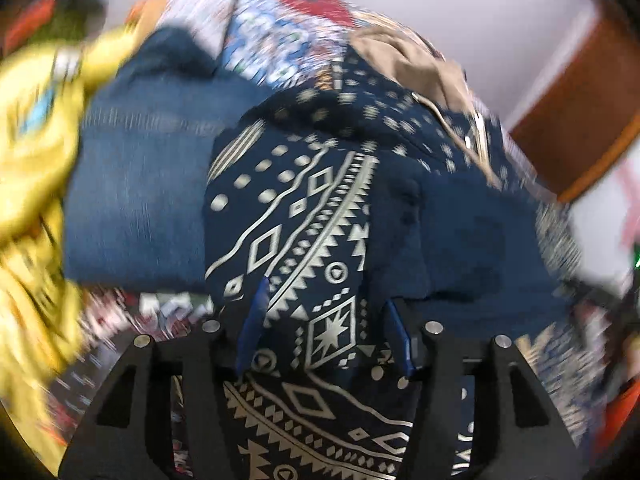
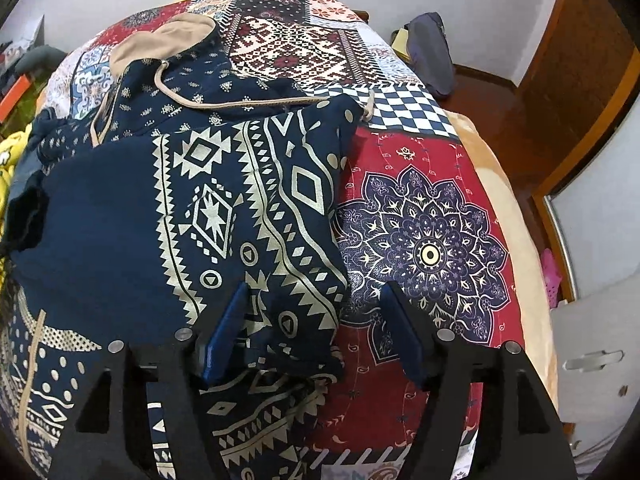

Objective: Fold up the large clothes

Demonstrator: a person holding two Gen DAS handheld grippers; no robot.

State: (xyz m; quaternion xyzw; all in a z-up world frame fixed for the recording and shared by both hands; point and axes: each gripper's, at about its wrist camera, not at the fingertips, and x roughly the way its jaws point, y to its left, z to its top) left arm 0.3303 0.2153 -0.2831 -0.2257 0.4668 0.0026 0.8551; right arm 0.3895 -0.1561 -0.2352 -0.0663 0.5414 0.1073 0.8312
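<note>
A navy hoodie with a cream geometric print (image 2: 224,200) lies partly folded on a patchwork bedspread (image 2: 424,248). Its tan-lined hood (image 2: 168,40) and drawstring point toward the far end. My right gripper (image 2: 314,300) is open, its blue fingers (image 2: 230,320) astride the hoodie's near right edge, with cloth lying between them. In the blurred left wrist view, the left gripper (image 1: 326,300) is also spread apart, with a patterned fold of the hoodie (image 1: 312,216) bulging between its blue fingers (image 1: 256,312). I cannot tell whether either one pinches the cloth.
A folded blue garment (image 1: 136,200) and a yellow printed garment (image 1: 36,152) lie to the left of the hoodie. A dark bag (image 2: 432,52) rests at the bed's far right corner. A wooden door (image 2: 576,80) and wooden floor stand to the right.
</note>
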